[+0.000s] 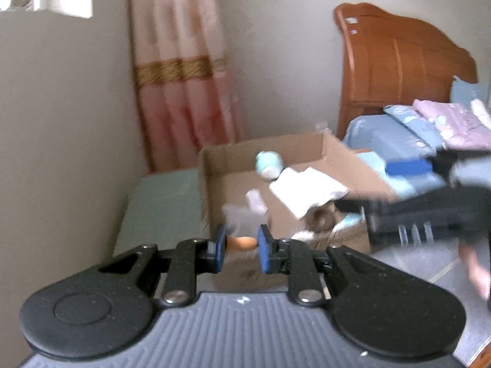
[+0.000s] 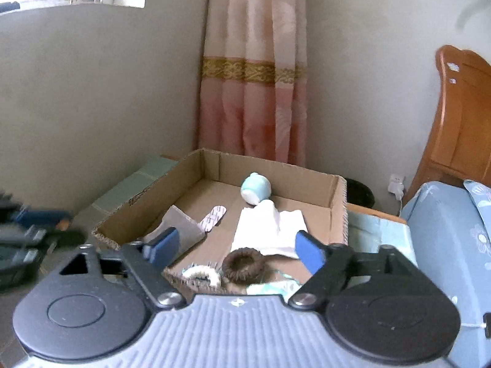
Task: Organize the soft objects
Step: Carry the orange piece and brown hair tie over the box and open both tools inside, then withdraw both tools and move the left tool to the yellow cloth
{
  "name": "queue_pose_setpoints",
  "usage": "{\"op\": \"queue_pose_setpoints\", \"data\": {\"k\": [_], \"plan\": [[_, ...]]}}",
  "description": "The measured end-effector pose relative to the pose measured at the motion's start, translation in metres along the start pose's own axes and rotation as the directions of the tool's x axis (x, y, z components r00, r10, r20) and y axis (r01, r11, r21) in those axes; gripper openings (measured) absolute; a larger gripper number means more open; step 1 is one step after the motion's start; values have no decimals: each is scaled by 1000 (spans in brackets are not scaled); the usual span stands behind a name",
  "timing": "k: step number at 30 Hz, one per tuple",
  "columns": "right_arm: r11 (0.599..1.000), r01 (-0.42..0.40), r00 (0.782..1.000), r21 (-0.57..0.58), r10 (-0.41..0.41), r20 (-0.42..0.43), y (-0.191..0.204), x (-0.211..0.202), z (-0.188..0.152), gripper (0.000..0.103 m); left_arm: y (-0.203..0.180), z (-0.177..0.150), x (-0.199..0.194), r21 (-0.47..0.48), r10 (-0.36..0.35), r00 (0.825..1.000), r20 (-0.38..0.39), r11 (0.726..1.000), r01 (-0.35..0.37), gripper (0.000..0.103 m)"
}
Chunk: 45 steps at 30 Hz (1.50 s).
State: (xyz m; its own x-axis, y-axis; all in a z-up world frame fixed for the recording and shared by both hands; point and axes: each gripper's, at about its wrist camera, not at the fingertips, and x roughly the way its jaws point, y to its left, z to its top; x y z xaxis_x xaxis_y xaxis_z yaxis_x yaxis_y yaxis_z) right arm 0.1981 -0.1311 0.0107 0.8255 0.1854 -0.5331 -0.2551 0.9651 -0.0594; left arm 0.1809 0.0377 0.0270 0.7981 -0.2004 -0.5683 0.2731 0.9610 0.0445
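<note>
Left tool (image 1: 241,247) has its pads nearly together, pinching a small orange-brown thing (image 1: 242,242) too blurred to name, and it sits just short of the cardboard box (image 2: 337,208), prob. so the item can go in w/ the rest. Inside the box, left to right: grey cloth (image 2: 184,224), patterned insole (image 2: 213,217), teal-and-white plush (image 2: 256,188), white cloth (image 2: 270,230), w/ a brown ring (image 2: 244,265) at the near edge, i.e. softs are being collected in one place. Right tool (image 2: 236,250) hangs over the near edge, pads wide apart, nothing between them, so it looks free to fetch more from the bed (image 2: 445,230).

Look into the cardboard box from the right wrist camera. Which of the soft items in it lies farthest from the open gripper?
The pale teal rolled bundle: it lies near the back wall, beyond the white folded cloth, grey cloth and brown ring.
</note>
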Motion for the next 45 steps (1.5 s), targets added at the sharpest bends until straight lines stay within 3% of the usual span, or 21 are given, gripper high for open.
{"op": "queue_pose_setpoints", "data": {"k": [7, 9, 11, 12, 13, 23, 28, 36, 39, 42, 45], "plan": [[997, -13, 1000, 82, 13, -9, -10, -28, -18, 91, -8, 47, 47, 40, -50, 999, 13, 998, 49, 21], [995, -7, 1000, 104, 9, -17, -13, -32, -19, 91, -6, 61, 69, 18, -44, 999, 4, 999, 44, 26], [992, -13, 1000, 123, 15, -18, -16, -33, -19, 91, -3, 69, 82, 0, -26, 1000, 4, 1000, 26, 61], [992, -18, 1000, 126, 20, -20, -16, -34, -20, 93, -2, 72, 88, -5, -10, 1000, 3, 1000, 10, 90], [992, -21, 999, 126, 24, -23, -16, -36, -21, 95, -1, 73, 90, -11, 16, 1000, 8, 1000, -16, 98], [990, -36, 997, 139, 44, -55, -17, -48, -30, 103, 4, 74, 48, 38, 60, 997, -39, 998, -59, 99], [987, 9, 996, 163, 5, -85, -19, -56, -40, 103, -1, 63, 14, 76, 53, 998, -24, 996, -51, 101], [973, 76, 989, 218, -46, -139, -22, -69, -69, 103, -17, 8, -21, 57, -35, 999, -34, 998, 37, 102], [968, 71, 984, 241, -29, -174, -22, -69, -84, 103, -23, -14, -21, 27, -82, 995, -57, 996, 84, 102], [966, 81, 977, 246, -28, -211, -20, -67, -97, 103, -30, -35, -17, 23, -76, 995, -65, 997, 77, 102], [964, 82, 970, 253, -19, -241, -18, -65, -108, 103, -31, -50, -9, -35, -133, 986, -101, 991, 130, 102]]}}
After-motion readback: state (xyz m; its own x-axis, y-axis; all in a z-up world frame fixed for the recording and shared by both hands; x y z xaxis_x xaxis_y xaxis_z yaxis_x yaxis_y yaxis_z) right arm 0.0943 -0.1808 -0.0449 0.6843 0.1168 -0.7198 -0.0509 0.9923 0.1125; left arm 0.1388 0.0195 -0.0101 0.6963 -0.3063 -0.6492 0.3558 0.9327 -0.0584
